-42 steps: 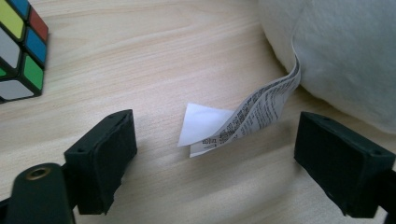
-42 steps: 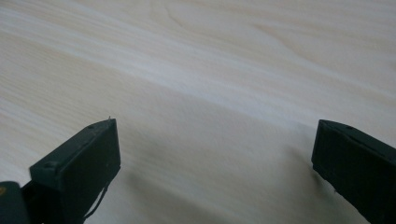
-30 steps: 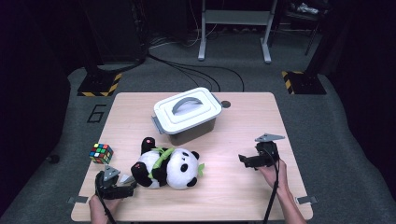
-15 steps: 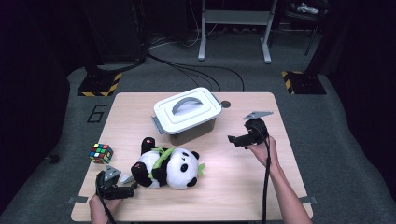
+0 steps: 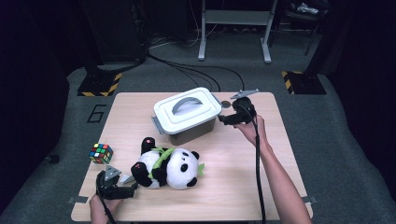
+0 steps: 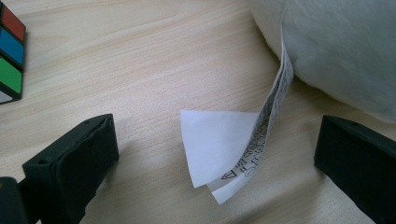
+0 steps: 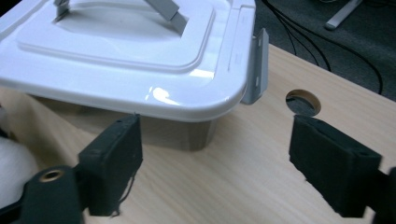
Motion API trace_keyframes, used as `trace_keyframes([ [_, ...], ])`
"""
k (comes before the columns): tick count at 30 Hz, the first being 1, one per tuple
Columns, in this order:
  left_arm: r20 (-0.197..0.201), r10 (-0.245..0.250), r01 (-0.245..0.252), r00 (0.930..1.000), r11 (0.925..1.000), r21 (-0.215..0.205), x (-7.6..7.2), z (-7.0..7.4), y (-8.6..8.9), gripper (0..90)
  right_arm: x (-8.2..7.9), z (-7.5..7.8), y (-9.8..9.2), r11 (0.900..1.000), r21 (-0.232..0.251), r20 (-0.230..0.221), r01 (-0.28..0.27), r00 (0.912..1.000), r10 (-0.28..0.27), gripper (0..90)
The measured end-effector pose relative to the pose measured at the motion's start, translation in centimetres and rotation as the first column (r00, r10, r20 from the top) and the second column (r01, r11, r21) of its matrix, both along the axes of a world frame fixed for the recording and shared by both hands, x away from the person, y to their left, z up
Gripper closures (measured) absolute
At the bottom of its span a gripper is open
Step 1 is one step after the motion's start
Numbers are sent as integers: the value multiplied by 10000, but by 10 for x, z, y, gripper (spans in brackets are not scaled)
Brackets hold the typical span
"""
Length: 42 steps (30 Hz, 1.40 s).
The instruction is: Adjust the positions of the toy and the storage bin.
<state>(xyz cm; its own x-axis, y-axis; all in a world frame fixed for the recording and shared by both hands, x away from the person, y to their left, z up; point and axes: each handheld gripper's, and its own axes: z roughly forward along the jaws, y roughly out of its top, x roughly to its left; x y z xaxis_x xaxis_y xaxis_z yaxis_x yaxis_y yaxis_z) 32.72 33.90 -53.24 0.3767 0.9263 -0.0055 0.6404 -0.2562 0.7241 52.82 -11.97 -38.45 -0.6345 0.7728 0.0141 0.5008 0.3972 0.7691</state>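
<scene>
High view: left gripper (image 5: 125, 190) gapes beside panda (image 5: 168, 162); right gripper (image 5: 223, 119), closing yet empty, nears box (image 5: 187, 115).

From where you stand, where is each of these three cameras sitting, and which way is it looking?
High view: fixed above the person's side, facing forward and down on the table; both forearms, left gripper and right gripper show.
Left gripper view: rides the left gripper, looking between its open jaws at the panda's paper tag, with the puzzle cube at the edge.
Right gripper view: rides the right gripper, looking along its jaws at the lidded white box.
Shared: the high view and the right gripper view both show the box and its grey side latch.
</scene>
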Motion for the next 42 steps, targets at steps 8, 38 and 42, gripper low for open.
trace_keyframes([
  [8,-11,-12,12,10000,10000,3,0,0,0,0,35,8,16,9996,-254,-174,109,9998,-113,378],
  [38,19,-90,90,10000,10000,18,-1,0,-1,2,65,2,33,9918,-662,-1415,1092,9829,-1177,662],
  [42,19,-94,94,10000,10000,22,-1,0,-1,2,63,2,25,9894,-675,-1331,1288,9816,-1368,663],
])
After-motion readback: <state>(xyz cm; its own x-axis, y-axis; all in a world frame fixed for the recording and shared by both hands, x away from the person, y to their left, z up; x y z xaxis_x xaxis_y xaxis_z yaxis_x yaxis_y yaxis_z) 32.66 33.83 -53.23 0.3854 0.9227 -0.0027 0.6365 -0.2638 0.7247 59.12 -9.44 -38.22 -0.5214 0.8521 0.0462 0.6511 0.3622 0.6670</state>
